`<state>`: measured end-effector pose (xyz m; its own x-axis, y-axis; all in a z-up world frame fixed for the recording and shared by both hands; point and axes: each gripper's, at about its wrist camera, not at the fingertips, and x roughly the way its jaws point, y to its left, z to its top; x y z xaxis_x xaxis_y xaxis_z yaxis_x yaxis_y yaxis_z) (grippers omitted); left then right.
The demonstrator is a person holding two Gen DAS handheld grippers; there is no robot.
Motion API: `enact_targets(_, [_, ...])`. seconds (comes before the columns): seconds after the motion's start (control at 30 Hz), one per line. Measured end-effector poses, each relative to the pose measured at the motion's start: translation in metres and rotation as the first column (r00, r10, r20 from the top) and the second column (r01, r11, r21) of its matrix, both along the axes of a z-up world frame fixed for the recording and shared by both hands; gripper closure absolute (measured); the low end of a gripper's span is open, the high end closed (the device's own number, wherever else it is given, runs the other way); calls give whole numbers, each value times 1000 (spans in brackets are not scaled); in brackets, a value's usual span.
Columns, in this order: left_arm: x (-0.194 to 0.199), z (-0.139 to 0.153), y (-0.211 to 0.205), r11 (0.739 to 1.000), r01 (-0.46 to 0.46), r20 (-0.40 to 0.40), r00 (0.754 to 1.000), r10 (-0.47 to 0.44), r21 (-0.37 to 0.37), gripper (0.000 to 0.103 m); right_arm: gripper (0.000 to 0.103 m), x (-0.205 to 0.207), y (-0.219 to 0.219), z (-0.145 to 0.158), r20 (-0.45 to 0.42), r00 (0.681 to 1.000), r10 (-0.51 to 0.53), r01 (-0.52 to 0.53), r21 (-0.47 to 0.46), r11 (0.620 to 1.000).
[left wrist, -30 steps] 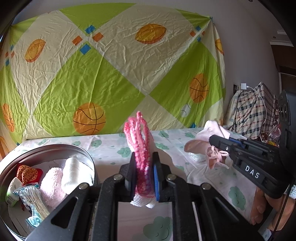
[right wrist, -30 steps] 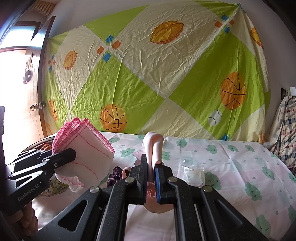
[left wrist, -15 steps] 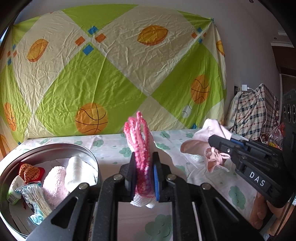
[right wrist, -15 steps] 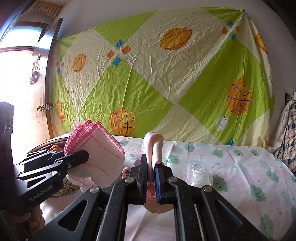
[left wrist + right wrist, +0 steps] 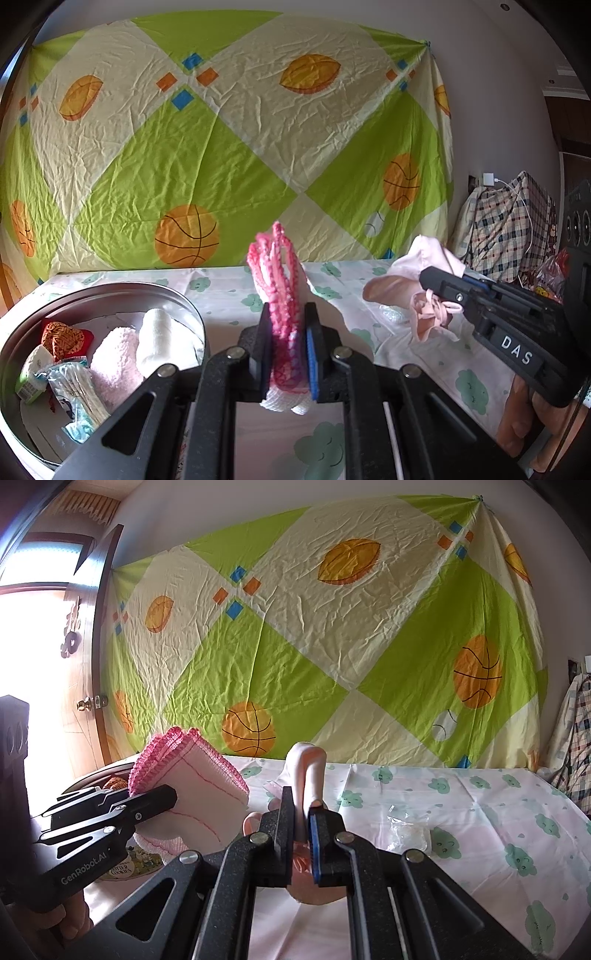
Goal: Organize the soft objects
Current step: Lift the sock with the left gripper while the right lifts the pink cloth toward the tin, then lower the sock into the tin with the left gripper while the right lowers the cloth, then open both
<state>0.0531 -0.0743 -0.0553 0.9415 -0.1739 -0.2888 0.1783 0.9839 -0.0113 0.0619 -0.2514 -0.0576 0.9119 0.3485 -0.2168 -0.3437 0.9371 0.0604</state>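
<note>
Pink-edged cloth [image 5: 282, 295] — pale pink garment [image 5: 308, 775] — clamped

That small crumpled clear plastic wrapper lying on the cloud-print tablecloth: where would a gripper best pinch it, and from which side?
Probably from above, fingers closing on a raised crease near the middle of the crumpled clear plastic wrapper. It lies low and loose on the cloud-print tablecloth, with no edge standing up for a sideways pinch. Both grippers are full, so one must first unload.
</note>
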Motion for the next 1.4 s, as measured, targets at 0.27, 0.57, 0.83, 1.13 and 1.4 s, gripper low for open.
enact_targets(0.27, [-4, 1, 7, 1000, -2, 0, 1000, 2, -21, 90, 95, -1, 0, 1, -5, 1000, 3, -3, 25, 1000])
enact_targets(0.57, [-7, 1, 13, 999, -3, -2, 1000, 3, -39, 90, 95, -1, 4, 0, -13, 1000, 2, -2, 29, 1000])
enact_targets(0.83, [-12, 2, 20, 999, -7, 12, 1000, 7, -47, 90, 95, -1, 15, -1, -20, 1000, 16, -15, 30, 999])
enact_targets(1.13, [-18, 3, 31, 998, -24, 29, 999, 26, -62, 90, 95, 0, 28, -2, -26, 999, 32, -31, 16, 999])
enact_targets(1.4, [-22, 6, 44, 997, -36, 41, 998, 39, -70, 90, 95, 6, 39, -3, -49, 997, 64, -62, 23, 998])
